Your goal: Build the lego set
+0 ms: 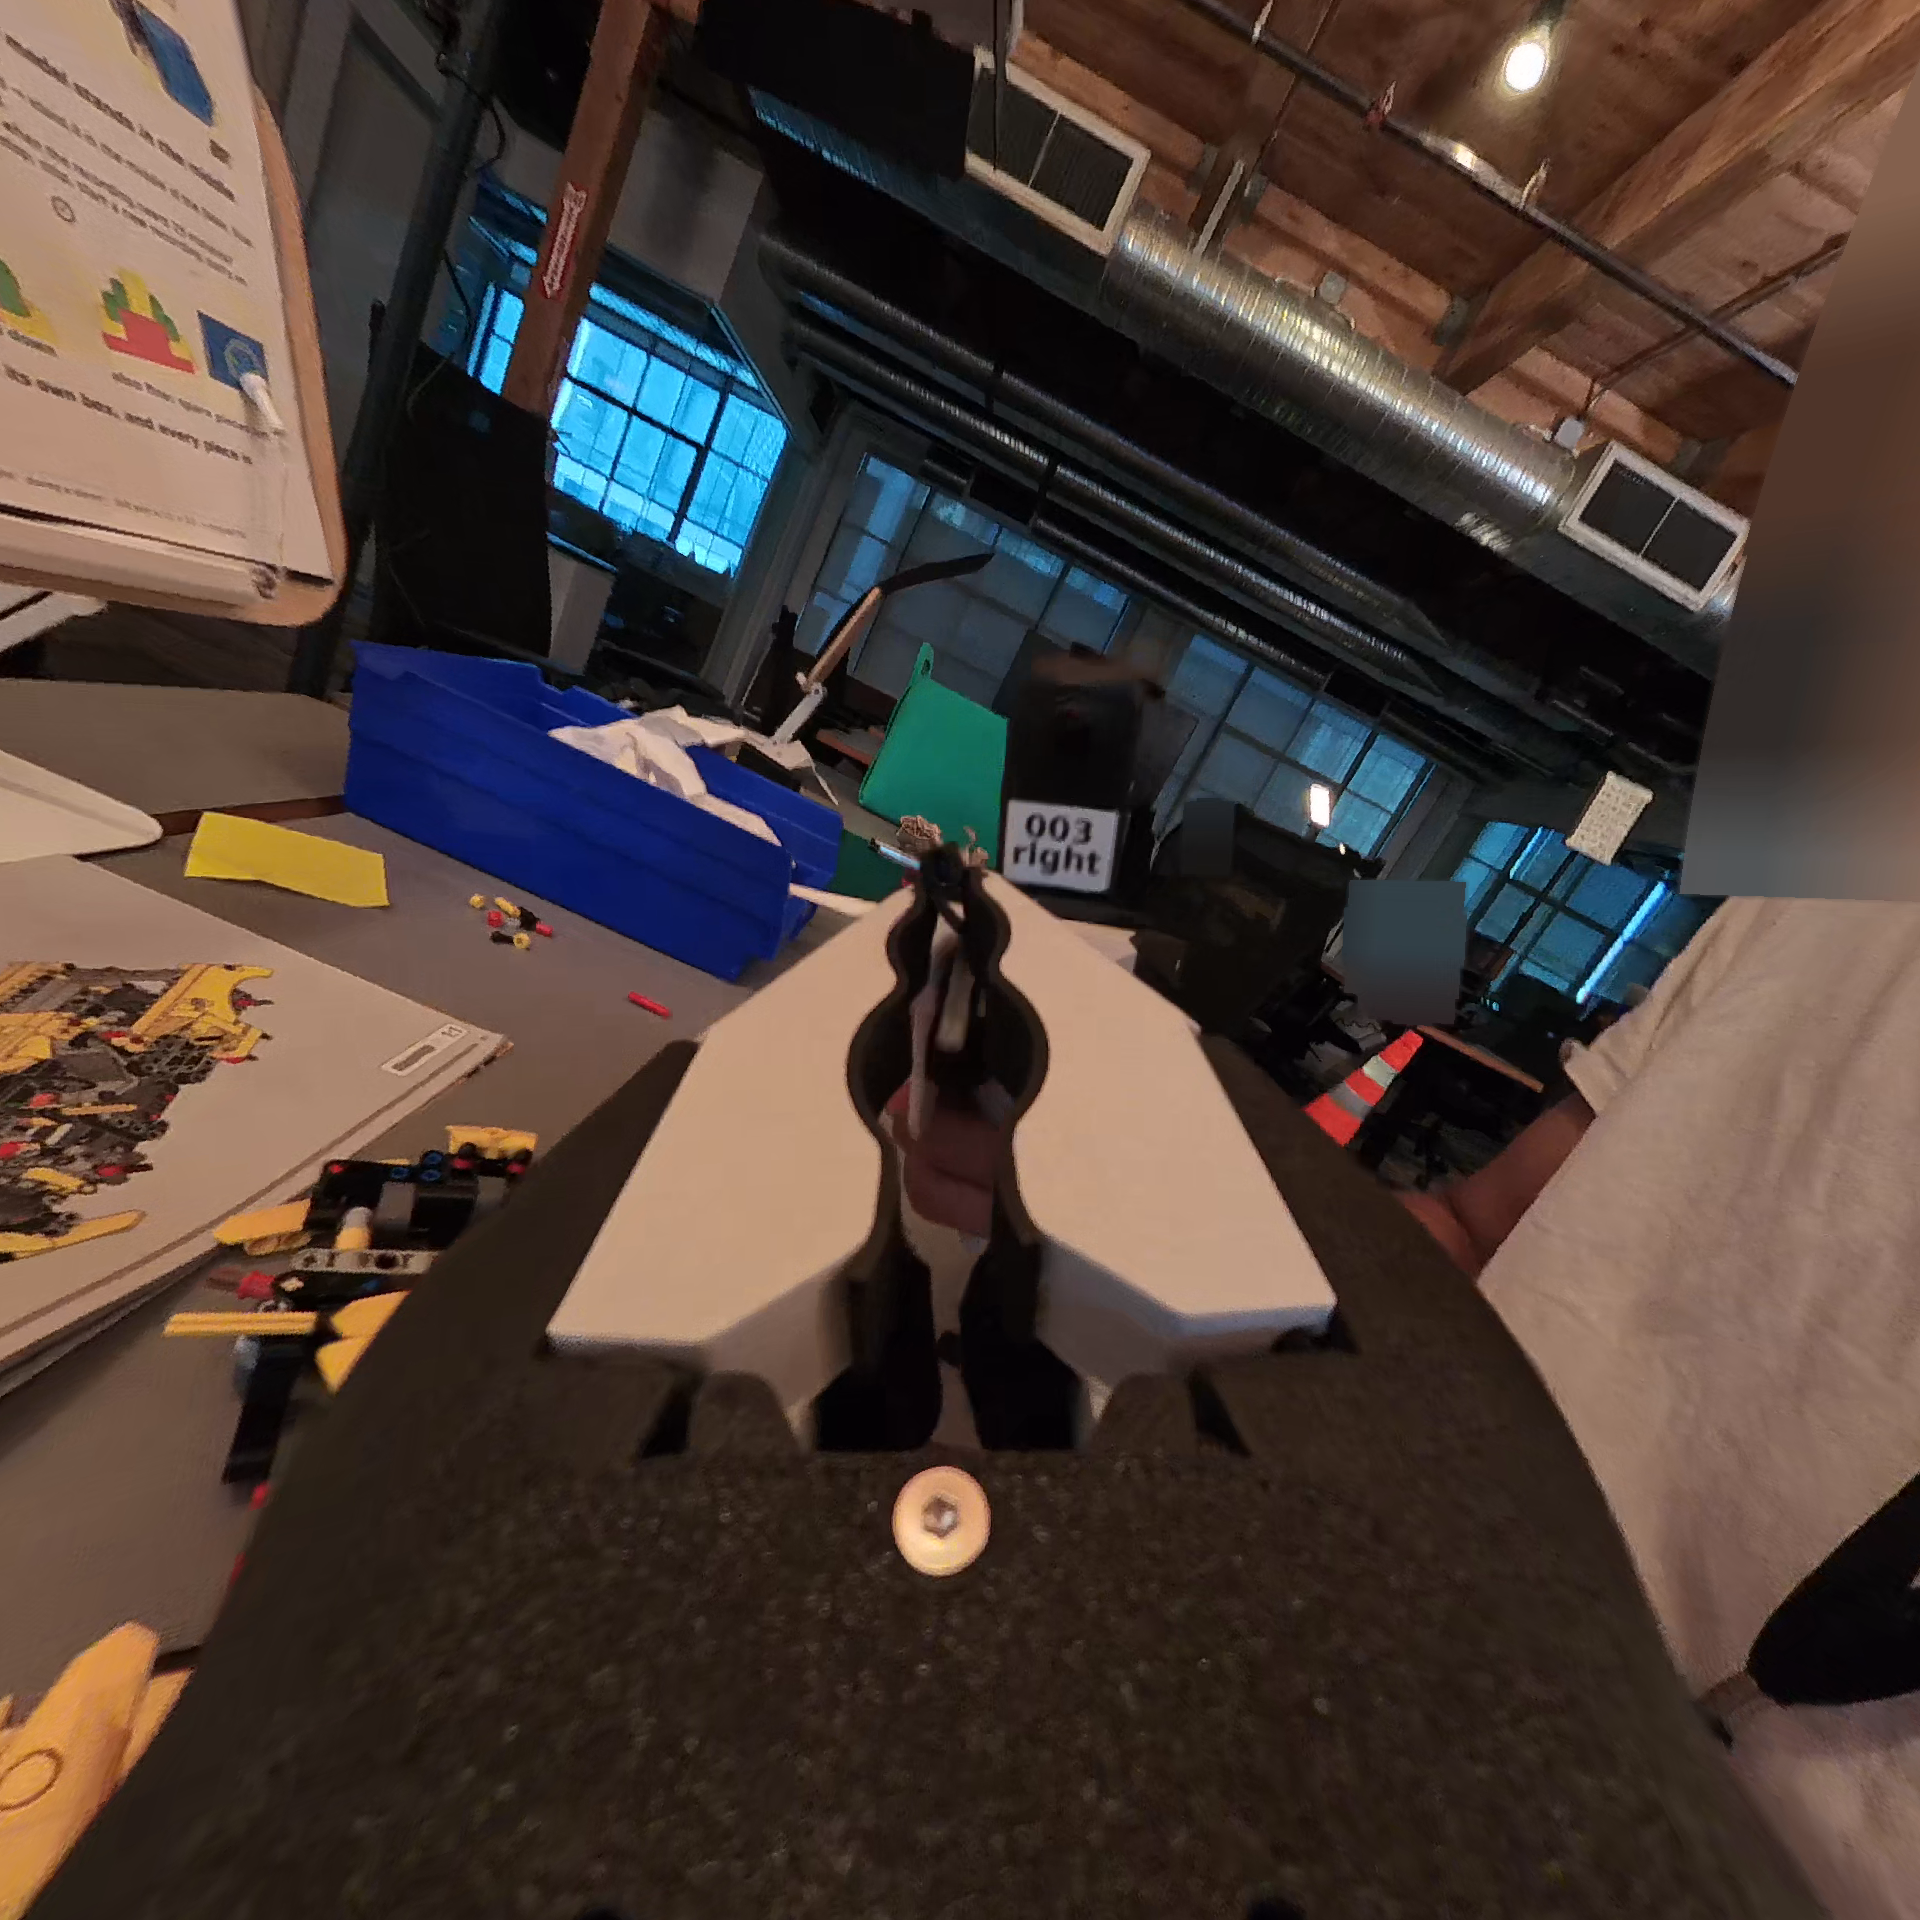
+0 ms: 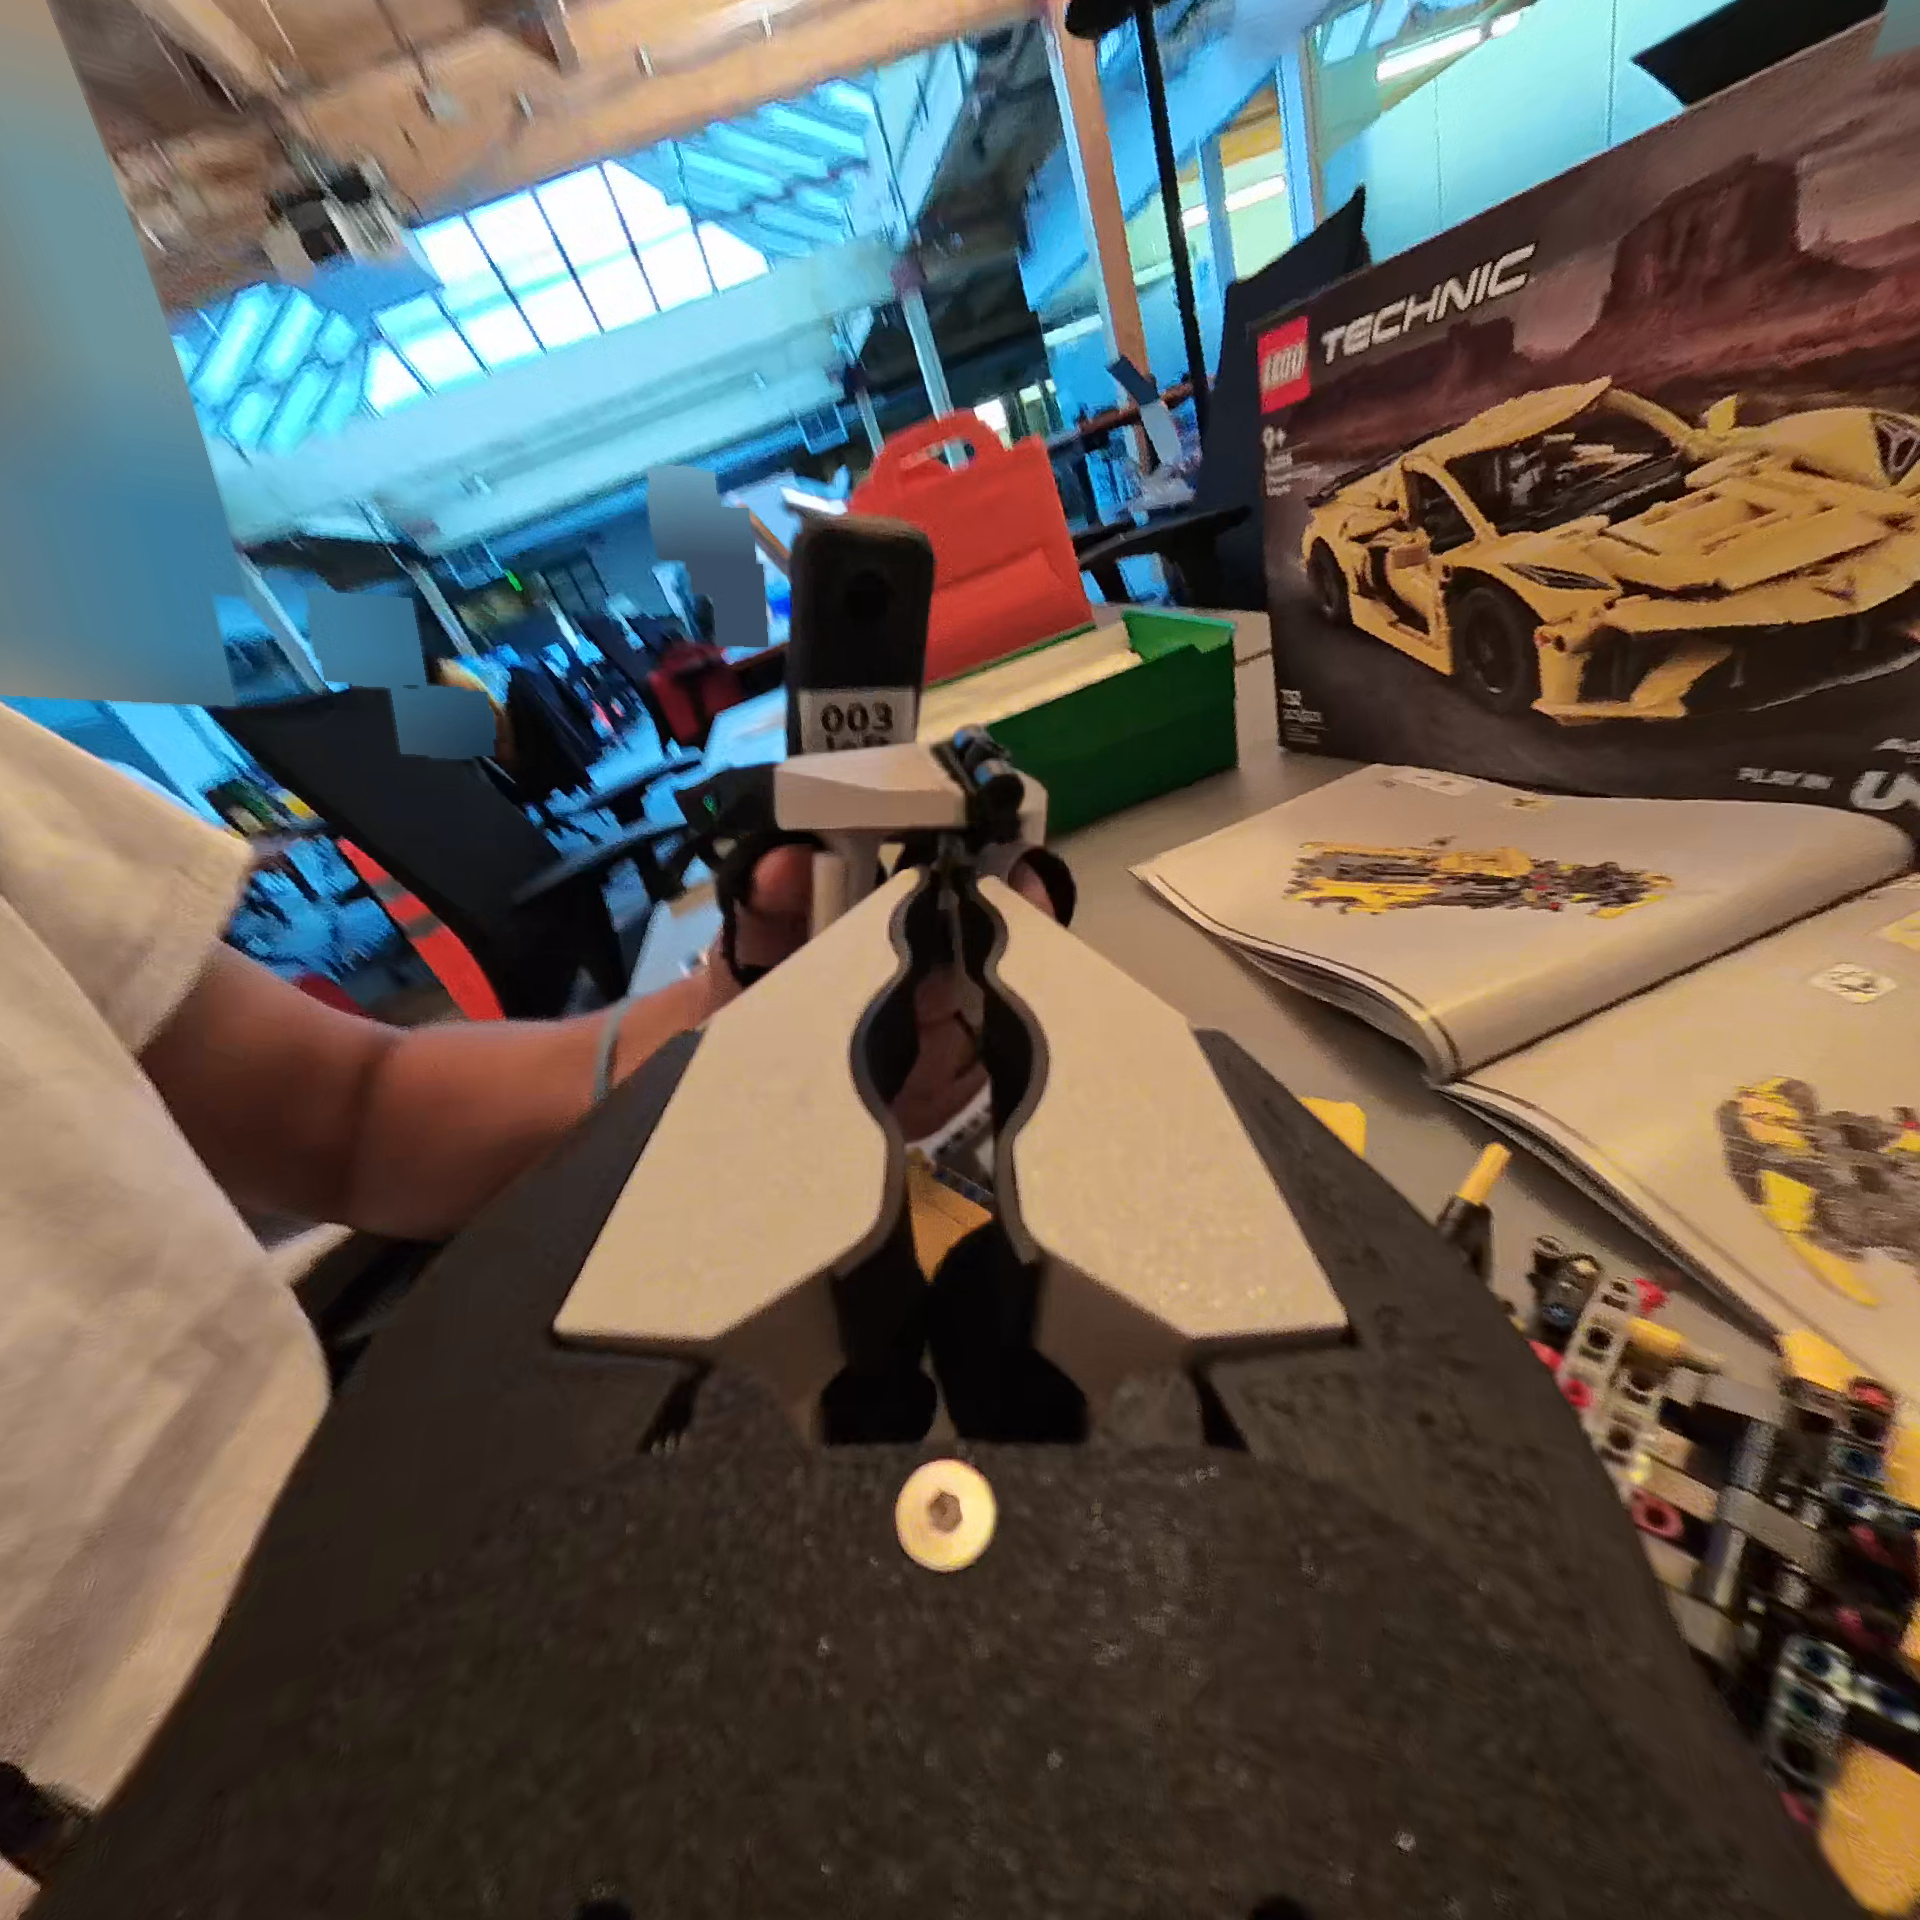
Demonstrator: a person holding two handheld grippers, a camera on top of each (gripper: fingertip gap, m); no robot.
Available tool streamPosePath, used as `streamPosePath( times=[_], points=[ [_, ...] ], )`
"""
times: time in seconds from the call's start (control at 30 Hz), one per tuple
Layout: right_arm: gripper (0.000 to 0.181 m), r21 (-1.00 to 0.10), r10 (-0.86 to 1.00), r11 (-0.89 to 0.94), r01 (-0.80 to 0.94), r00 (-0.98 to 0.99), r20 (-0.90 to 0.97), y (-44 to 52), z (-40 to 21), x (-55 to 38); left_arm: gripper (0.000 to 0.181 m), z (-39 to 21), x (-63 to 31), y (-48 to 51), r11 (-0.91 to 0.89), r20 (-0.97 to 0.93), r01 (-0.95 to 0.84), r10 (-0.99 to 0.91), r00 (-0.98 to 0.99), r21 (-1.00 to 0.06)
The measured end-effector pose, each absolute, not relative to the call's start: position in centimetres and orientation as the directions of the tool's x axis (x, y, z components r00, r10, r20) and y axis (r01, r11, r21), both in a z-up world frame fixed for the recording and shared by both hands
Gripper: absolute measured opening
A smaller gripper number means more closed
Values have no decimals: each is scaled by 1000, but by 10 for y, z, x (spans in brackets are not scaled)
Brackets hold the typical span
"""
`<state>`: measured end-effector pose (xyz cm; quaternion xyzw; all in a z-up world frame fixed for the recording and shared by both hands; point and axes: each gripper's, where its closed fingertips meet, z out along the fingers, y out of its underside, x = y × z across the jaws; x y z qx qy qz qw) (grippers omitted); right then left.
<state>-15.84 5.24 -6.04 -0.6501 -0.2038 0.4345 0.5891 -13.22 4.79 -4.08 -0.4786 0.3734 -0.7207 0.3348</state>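
Left gripper (image 1: 948, 883): your jaws are pinched on a small black piece (image 1: 943, 871).
Right gripper (image 2: 951, 883): pinched on the same piece (image 2: 977, 774), at 12 o'clock.

Bare grey table (image 1: 582, 997) lay open between the instruction booklet (image 1: 208, 1081) and the blue bin (image 1: 582, 810), broken only by a few loose pins (image 1: 509, 920). Nearer, the half-built model (image 1: 364, 1236) crowded the booklet's edge. On the other side, open booklets (image 2: 1507, 935), the set's box (image 2: 1610, 520) and a green tray (image 2: 1132, 717) walled the table.
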Motion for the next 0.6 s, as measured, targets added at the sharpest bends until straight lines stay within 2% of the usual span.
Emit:
streamPosePath(
  times=[0.13, 0.6],
  points=[
    [2, -913, 776, -220, -343, 505, -377, 53, -51, -146, 5, -36, -140, 61, -506, 448, 167, -845, -292, -846],
    [2, -915, 774, -268, -301, 498, -391, 50, -67, -145, 5, -57, -131, 48, -324, 307, 42, -924, -227, -945]
  ],
)
